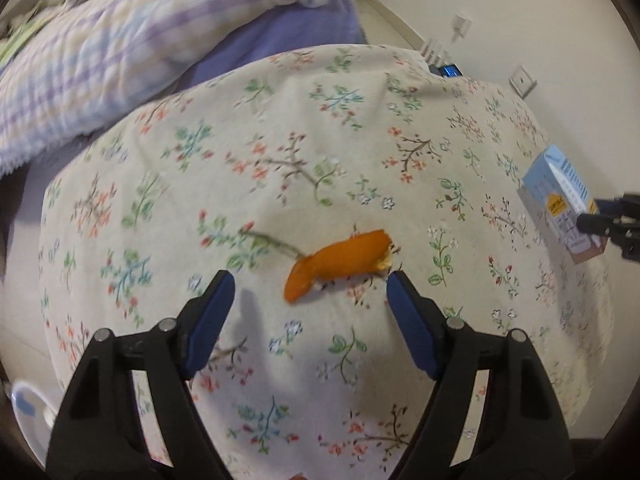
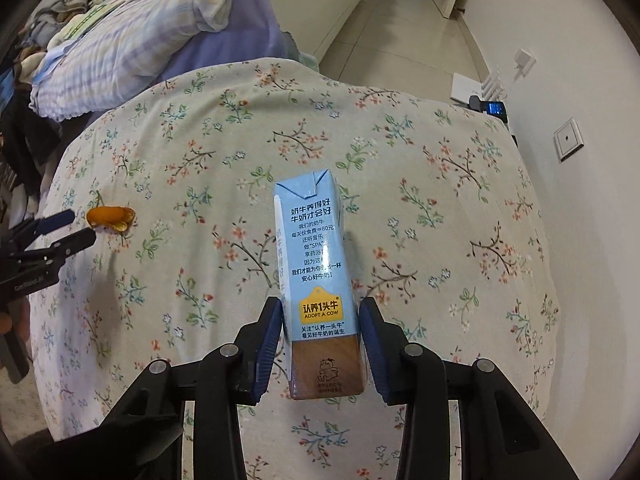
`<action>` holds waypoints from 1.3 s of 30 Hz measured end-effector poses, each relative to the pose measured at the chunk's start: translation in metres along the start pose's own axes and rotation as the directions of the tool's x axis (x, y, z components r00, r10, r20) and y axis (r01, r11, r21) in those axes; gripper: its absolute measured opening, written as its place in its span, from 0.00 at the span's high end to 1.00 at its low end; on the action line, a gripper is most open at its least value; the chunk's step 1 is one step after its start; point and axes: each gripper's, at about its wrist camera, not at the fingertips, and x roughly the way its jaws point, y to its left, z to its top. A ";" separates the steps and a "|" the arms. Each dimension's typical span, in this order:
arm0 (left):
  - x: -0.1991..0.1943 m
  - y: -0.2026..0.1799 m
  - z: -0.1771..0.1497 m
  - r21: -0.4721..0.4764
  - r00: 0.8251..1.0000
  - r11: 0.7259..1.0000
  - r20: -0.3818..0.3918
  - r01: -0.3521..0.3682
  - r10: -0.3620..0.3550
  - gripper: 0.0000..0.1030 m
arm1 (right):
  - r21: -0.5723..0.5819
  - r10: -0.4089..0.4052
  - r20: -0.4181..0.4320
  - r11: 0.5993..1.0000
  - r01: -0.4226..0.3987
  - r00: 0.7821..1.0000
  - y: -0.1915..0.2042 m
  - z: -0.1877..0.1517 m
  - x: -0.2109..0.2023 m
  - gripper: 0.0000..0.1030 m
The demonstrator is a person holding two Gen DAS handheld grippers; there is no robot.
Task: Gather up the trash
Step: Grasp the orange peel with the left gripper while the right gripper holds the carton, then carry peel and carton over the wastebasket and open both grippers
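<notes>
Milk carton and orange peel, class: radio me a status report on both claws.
Left claw open, short of the orange peel. Right claw shut on milk carton. Both on the floral cloth. Nothing in the way.

On the tablecloth [image 2: 440, 208], the peel [image 2: 111, 219] lies well left of the carton [image 2: 316, 264]; bedding [image 2: 132, 40] lies behind.

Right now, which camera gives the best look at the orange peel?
The left wrist view: the orange peel lies large and central just beyond the open left gripper. The right wrist view shows it small at the left edge.
</notes>
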 end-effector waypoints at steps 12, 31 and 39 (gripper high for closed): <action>0.024 -0.012 0.017 0.113 0.999 0.994 -0.042 -0.010 0.015 0.65 | 0.029 0.017 -0.007 0.999 -0.017 1.000 -0.015 -0.009 0.005 0.60; -0.022 0.004 -0.062 -0.069 0.993 0.997 -0.110 0.027 -0.034 0.76 | 0.031 0.107 0.012 0.994 -0.108 0.994 0.040 -0.034 -0.014 0.61; -0.048 0.021 -0.099 -0.120 0.993 0.992 -0.109 0.031 -0.044 0.76 | -0.009 0.152 -0.002 0.988 -0.152 0.988 0.088 -0.054 -0.014 0.60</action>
